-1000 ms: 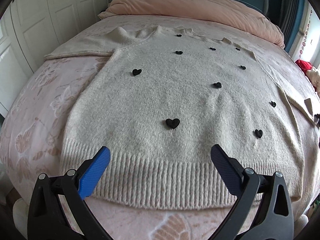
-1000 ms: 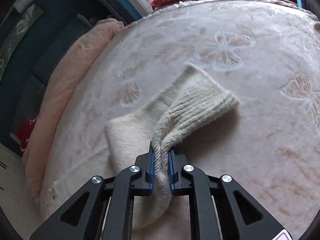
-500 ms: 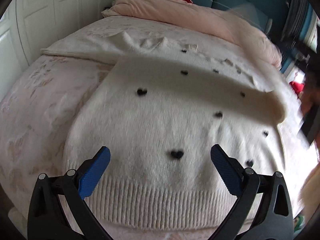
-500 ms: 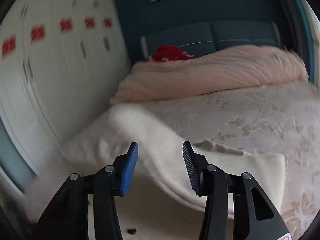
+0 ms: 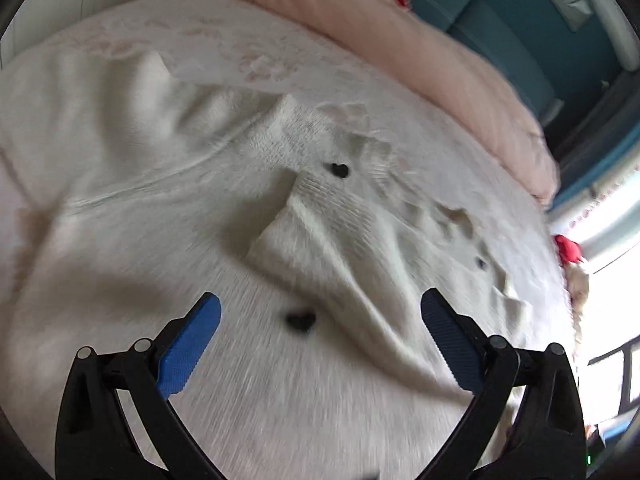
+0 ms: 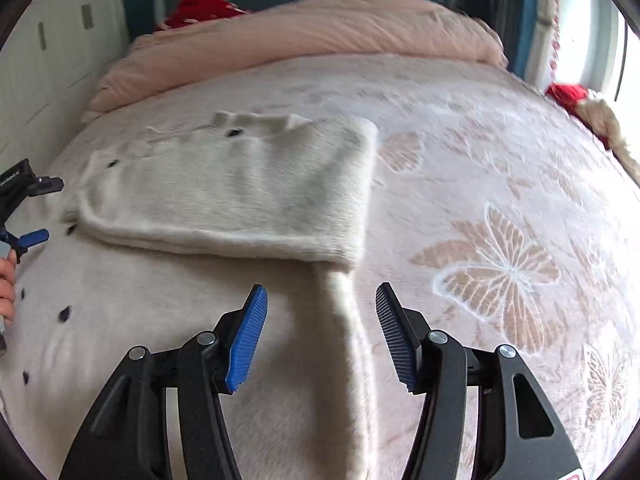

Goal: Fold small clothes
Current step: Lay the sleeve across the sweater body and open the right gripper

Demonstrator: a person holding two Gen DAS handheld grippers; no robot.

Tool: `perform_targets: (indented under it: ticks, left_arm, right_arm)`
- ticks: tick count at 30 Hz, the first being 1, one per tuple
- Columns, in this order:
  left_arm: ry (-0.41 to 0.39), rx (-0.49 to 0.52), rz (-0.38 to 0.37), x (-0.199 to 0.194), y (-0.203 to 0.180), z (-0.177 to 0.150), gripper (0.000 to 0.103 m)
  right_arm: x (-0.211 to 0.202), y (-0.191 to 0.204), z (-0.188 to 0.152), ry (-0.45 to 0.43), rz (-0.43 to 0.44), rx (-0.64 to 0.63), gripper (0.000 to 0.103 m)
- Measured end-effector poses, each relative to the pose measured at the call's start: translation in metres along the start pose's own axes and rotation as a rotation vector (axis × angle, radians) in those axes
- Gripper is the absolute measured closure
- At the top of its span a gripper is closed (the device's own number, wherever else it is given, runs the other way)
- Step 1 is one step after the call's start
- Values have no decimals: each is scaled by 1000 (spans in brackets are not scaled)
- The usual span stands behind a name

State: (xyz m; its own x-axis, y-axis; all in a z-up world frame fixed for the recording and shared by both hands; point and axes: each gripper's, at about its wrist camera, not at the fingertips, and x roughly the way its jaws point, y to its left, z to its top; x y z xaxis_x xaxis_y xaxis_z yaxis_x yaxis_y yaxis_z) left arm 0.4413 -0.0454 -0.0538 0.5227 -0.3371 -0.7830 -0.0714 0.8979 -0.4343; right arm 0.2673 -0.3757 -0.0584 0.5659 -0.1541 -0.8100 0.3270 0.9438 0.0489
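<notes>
Knitwear is lying spread across the bed point(image 6: 500, 184): a cream sweater point(image 6: 224, 192) with small black hearts, its right sleeve already lying folded over the body. It is looking soft, fuzzy, light and floppy, so it is likely sagging wherever unsupported; pinching a doubled edge or the ribbed cuff point(image 5: 332, 196) seems wisest. Left gripper point(image 5: 320, 320) and right gripper point(image 6: 320, 320) are both hovering with fingers spread, holding nothing.

Right gripper point(image 6: 320, 328) with jaws spread wide and nothing between them, above the cream sweater point(image 6: 168, 320) on the pink butterfly bedspread point(image 6: 500, 208), one sleeve point(image 6: 240, 200) folded across the sweater body, left gripper point(image 6: 28, 236) at the left edge, pink duvet point(image 6: 320, 28) behind
</notes>
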Motion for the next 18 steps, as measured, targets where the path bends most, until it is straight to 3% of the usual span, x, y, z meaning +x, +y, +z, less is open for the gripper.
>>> perform_targets:
  ticks: [1, 3, 4, 5, 6, 9, 11, 12, 14, 16, 18]
  left_arm:
    - [13, -2, 4, 9, 0, 3, 20]
    - [22, 32, 69, 23, -8, 5, 53]
    - [-1, 53, 97, 22, -11, 6, 63]
    - [-23, 83, 99, 20, -14, 8, 90]
    - [-28, 96, 76, 18, -15, 11, 93]
    - [-90, 55, 66, 4, -3, 20, 92]
    - [-58, 46, 100, 12, 9, 19, 92]
    - [-38, 44, 106, 16, 15, 16, 91]
    - [-52, 38, 53, 9, 25, 8, 87]
    - [-64, 5, -13, -15, 37, 6, 75]
    - [-131, -28, -28, -43, 58, 8, 51]
  right_arm:
    - [8, -2, 4, 18, -3, 16, 47]
    - [19, 0, 12, 27, 16, 26, 47]
    - [20, 3, 16, 18, 26, 18, 50]
    - [21, 4, 19, 0, 21, 11, 68]
    - [21, 5, 23, -19, 3, 16, 89]
    - [27, -10, 24, -34, 1, 95, 88]
    - [44, -16, 16, 26, -19, 105, 88]
    - [40, -17, 14, 5, -19, 113, 87]
    - [25, -15, 13, -10, -51, 108, 73]
    - [2, -11, 6, -41, -40, 100, 71]
    - [-20, -1, -9, -64, -16, 69, 66]
